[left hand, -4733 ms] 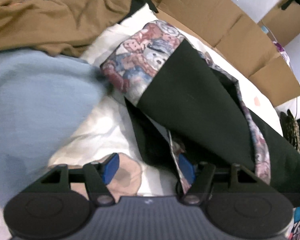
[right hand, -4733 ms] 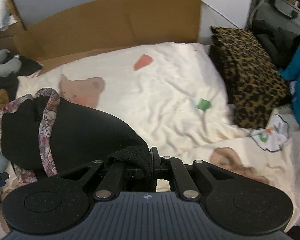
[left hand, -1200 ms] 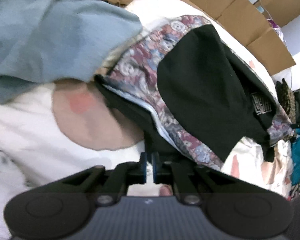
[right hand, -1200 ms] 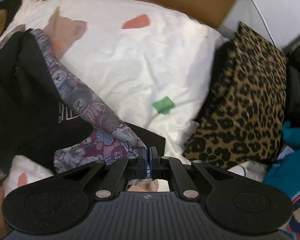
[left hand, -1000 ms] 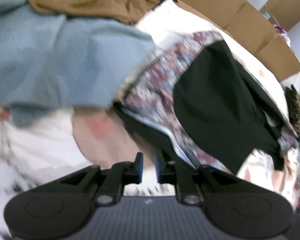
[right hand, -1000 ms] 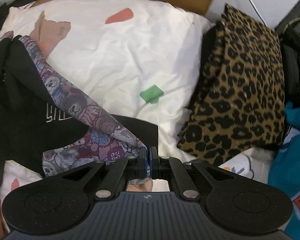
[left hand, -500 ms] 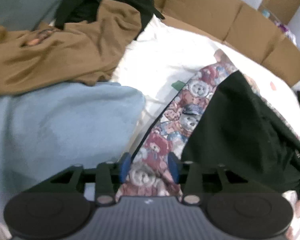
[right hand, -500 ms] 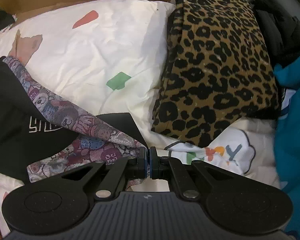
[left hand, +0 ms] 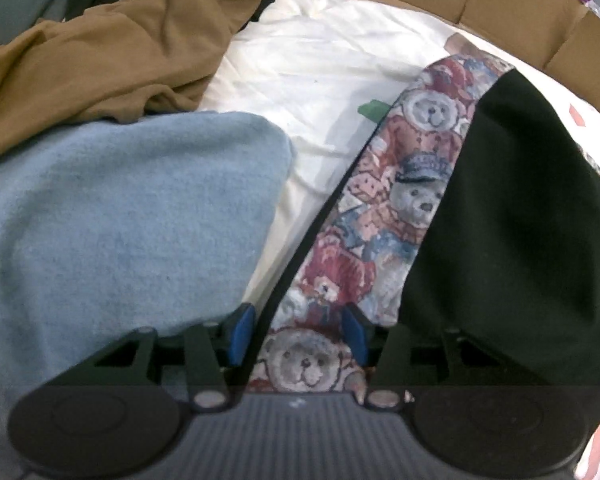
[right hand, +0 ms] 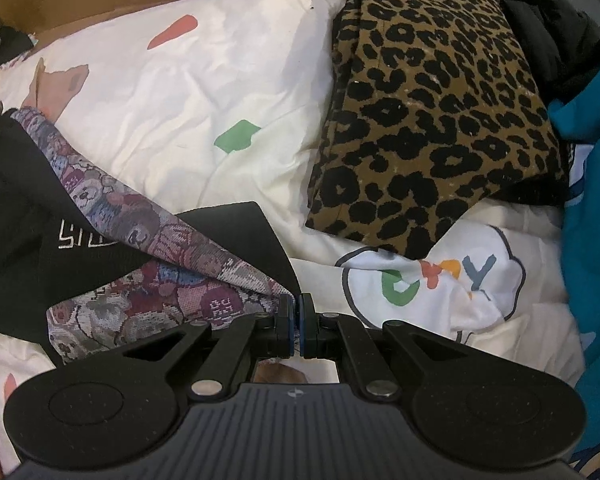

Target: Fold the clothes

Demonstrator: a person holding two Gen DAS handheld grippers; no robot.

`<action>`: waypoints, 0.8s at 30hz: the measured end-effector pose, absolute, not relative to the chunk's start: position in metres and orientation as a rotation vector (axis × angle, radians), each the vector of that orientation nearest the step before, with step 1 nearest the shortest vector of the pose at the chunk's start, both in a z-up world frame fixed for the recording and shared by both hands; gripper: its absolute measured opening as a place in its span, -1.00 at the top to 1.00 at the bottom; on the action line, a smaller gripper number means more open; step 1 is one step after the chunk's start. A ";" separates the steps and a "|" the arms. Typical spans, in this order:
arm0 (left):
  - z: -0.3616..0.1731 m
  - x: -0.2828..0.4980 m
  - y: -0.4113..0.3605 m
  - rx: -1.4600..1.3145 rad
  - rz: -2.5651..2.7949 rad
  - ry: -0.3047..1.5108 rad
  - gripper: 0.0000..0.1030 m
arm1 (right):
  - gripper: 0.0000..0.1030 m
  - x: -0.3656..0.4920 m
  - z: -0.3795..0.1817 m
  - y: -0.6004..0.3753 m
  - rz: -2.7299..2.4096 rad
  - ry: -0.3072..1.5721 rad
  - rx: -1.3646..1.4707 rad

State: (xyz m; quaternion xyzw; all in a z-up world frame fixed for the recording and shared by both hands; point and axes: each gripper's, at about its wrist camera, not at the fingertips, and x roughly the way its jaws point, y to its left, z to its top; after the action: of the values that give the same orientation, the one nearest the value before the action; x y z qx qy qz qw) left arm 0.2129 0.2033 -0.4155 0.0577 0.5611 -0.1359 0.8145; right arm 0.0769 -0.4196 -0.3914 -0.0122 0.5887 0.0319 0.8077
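Left wrist view: the left tongs (left hand: 296, 334) stand parted, their blue pads either side of the teddy-bear-patterned woven band of the black garment (left hand: 508, 216), not yet pinching it. That garment lies spread on the cream printed bed sheet (left hand: 320, 76), just beside a pale blue fleece cloth (left hand: 124, 216) and a rumpled tan top (left hand: 112, 44). Judging by this, the step in hand is taking a second hold for a fold; next the pads should close on the band's edge. The band's near end is hidden behind the tongs' body.

Right wrist view: the right tongs (right hand: 296, 324) are pressed together on a corner of the same bear-print band (right hand: 188, 256), drawn taut near a folded leopard-print cloth (right hand: 432, 112). White lettering on the black fabric is cut off and unreadable.
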 end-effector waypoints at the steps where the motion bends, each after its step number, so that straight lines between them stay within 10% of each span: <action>1: -0.416 0.212 0.203 0.136 -0.288 1.201 0.60 | 1.00 0.077 -0.392 -0.420 0.067 1.260 -0.031; 2: -0.416 0.212 0.203 0.147 -0.292 1.208 0.94 | 1.00 0.076 -0.391 -0.420 0.064 1.260 -0.039; 24: -0.370 0.123 0.248 0.199 -0.298 1.286 0.95 | 1.00 0.016 -0.364 -0.471 -0.060 1.282 -0.084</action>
State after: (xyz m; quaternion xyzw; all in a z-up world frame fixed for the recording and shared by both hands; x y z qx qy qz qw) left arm 0.1227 0.2476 -0.3700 0.0921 0.5965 -0.1384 0.7852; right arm 0.0158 -0.4715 -0.3635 -0.0389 0.5979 -0.0280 0.8002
